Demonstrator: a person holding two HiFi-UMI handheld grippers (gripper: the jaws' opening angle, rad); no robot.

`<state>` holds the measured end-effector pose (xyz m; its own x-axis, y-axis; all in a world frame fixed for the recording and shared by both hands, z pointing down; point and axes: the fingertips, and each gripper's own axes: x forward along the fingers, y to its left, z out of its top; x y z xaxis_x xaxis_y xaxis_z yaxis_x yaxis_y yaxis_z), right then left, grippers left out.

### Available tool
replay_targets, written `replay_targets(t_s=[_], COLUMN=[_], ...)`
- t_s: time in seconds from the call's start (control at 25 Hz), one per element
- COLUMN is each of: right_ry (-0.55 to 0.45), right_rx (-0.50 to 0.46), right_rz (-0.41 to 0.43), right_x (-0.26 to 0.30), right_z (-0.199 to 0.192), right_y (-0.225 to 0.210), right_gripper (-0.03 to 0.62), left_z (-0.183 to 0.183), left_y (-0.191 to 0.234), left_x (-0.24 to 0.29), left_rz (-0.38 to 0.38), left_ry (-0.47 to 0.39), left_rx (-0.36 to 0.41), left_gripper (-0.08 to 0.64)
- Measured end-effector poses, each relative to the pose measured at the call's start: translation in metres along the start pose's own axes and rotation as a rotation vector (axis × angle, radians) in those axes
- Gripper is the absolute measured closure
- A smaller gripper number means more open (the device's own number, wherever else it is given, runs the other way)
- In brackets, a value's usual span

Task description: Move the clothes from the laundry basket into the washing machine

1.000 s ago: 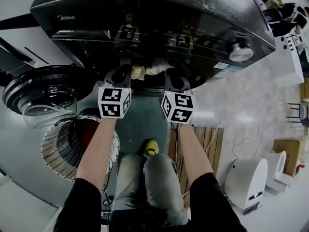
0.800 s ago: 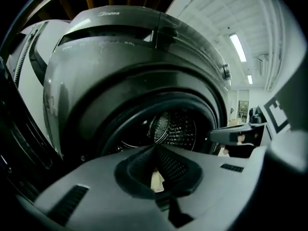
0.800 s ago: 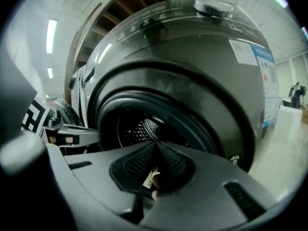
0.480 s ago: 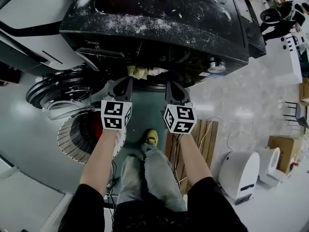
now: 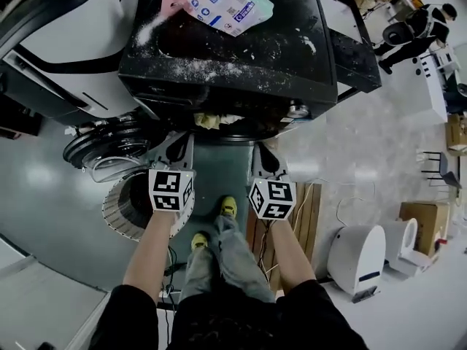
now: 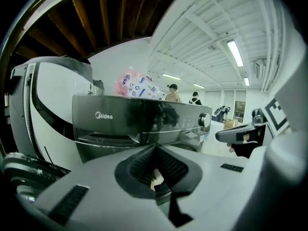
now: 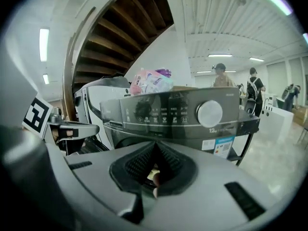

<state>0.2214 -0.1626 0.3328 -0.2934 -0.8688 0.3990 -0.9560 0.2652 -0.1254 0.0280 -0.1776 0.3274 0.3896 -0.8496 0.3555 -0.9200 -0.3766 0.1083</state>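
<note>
We hold both tongs closed. On the left tongs [image 6: 155, 148] the jaws are pressed together, with the dark ribbed pads meeting at the tip. The right tongs [image 7: 155, 147] stand the same way, pad against pad. A small pale patch shows in the notch behind each pair of pads, and we cannot tell what it is.

From the head view the two tongs sit side by side, a little apart. They point at the front of the black washing machine [image 5: 241, 57] and touch nothing. A pale yellow cloth [image 5: 211, 119] hangs at the mouth of the machine, just beyond the tips and between them. The round door [image 5: 109, 148] stands open to the left. The white laundry basket [image 5: 120, 210] sits on the floor under our left forearm, near the door. Its inside is too dark for us to make out. A pink and white packet [image 5: 222, 2] lies on the powder-dusted top of the machine
</note>
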Motion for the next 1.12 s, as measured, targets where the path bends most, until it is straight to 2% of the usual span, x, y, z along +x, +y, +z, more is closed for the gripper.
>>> replay_targets(t_s=[0.24, 0.52, 0.64, 1.12], right_ry=[-0.058, -0.112, -0.133, -0.206], right_rx=[0.024, 0.045, 0.023, 0.010], right_rz=[-0.032, -0.063, -0.072, -0.033], right_x=[-0.043, -0.082, -0.098, -0.152], right_z=[0.061, 0.112, 0.132, 0.194], right_y=[0.006, 0.007, 0.008, 0.028], right_gripper=[0.589, 0.589, 0.589, 0.589], left_z=[0.052, 0.110, 0.125, 0.194], left_y=[-0.004, -0.011, -0.009, -0.002], left_x=[-0.044, -0.080, -0.095, -0.153], left_rz=[0.001, -0.005, -0.008, 0.017], left_ry=[-0.026, -0.071, -0.075, -0.153], left_rx=[0.005, 0.083, 0.112, 0.138], left_gripper=[0.549, 0.549, 0.549, 0.549])
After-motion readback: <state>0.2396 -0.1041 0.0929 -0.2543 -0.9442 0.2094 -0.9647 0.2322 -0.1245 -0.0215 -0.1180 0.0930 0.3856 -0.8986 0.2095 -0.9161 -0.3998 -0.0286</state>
